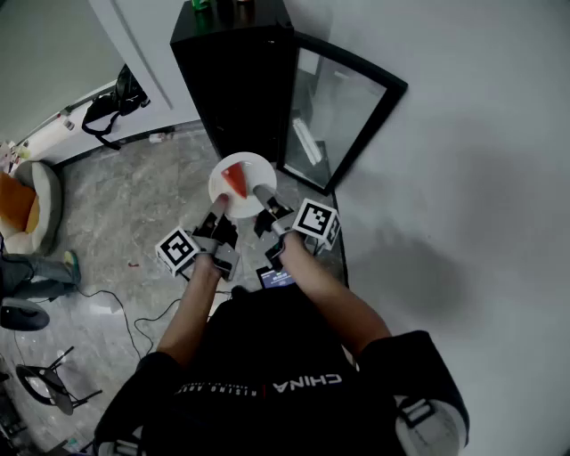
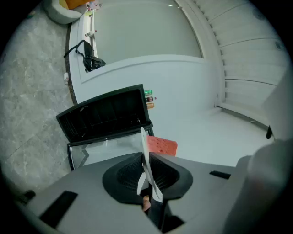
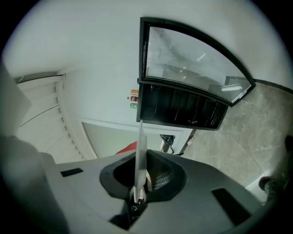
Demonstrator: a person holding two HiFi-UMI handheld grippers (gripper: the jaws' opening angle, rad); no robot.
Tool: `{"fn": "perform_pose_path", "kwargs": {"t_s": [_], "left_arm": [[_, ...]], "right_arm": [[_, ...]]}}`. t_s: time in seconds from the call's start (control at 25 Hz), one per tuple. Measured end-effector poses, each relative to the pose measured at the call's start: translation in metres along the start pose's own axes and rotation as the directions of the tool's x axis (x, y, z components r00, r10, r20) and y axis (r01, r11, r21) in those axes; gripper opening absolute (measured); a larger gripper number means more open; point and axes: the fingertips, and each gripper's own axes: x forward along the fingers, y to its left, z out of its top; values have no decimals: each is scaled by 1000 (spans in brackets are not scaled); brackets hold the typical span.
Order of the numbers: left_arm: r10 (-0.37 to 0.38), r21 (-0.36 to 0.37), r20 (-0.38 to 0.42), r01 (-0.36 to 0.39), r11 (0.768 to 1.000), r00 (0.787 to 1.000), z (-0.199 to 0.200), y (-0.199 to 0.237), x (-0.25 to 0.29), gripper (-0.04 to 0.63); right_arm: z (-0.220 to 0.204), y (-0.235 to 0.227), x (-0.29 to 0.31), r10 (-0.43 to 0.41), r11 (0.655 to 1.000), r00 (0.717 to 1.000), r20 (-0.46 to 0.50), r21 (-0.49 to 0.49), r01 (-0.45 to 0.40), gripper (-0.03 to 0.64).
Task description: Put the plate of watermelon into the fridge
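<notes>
In the head view a white plate (image 1: 242, 189) with a red watermelon slice (image 1: 235, 180) is held level in front of a black mini fridge (image 1: 236, 80) whose glass door (image 1: 334, 111) stands open to the right. My left gripper (image 1: 217, 207) is shut on the plate's near left rim and my right gripper (image 1: 264, 196) on its near right rim. In the left gripper view the plate (image 2: 145, 153) shows edge-on between the pads, with the watermelon (image 2: 161, 146) behind it and the fridge (image 2: 105, 114) beyond. The right gripper view shows the plate (image 3: 140, 151) the same way, facing the fridge (image 3: 183, 107).
Bottles (image 1: 218, 7) stand on the fridge top. A black bag (image 1: 111, 98) lies by the wall on the left. A round cushion (image 1: 27, 209), cables (image 1: 116, 303) and a chair base (image 1: 49, 383) are on the marble floor at left. A white wall runs along the right.
</notes>
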Motion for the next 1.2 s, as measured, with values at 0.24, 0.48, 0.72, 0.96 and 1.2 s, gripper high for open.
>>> {"fn": "perform_pose_path", "kwargs": {"t_s": [0.24,0.48,0.72,0.96,1.2], "left_arm": [[-6,-2,-3,6,1000,1000,0,1,2,52],[-13,-4,-3,13,1000,1000,-2,2,3,52],[-2,13,-13,2,1000,1000,-2,6,3,52],[-12,28,-19,12,1000,1000,-4,3,5,52],[-6,35,-17,6,999,1000,-8,8,15,52]], "right_arm": [[3,-5,3,4,1000,1000,-3,-19,-4,31],[2,-5,3,-2,1000,1000,-2,-8,2,31],[2,-10,1,-18,1000,1000,10,7,18,31],[3,-10,1,-17,1000,1000,9,6,17,31],[12,-19,1,-17,1000,1000,11,22,16,31]]}}
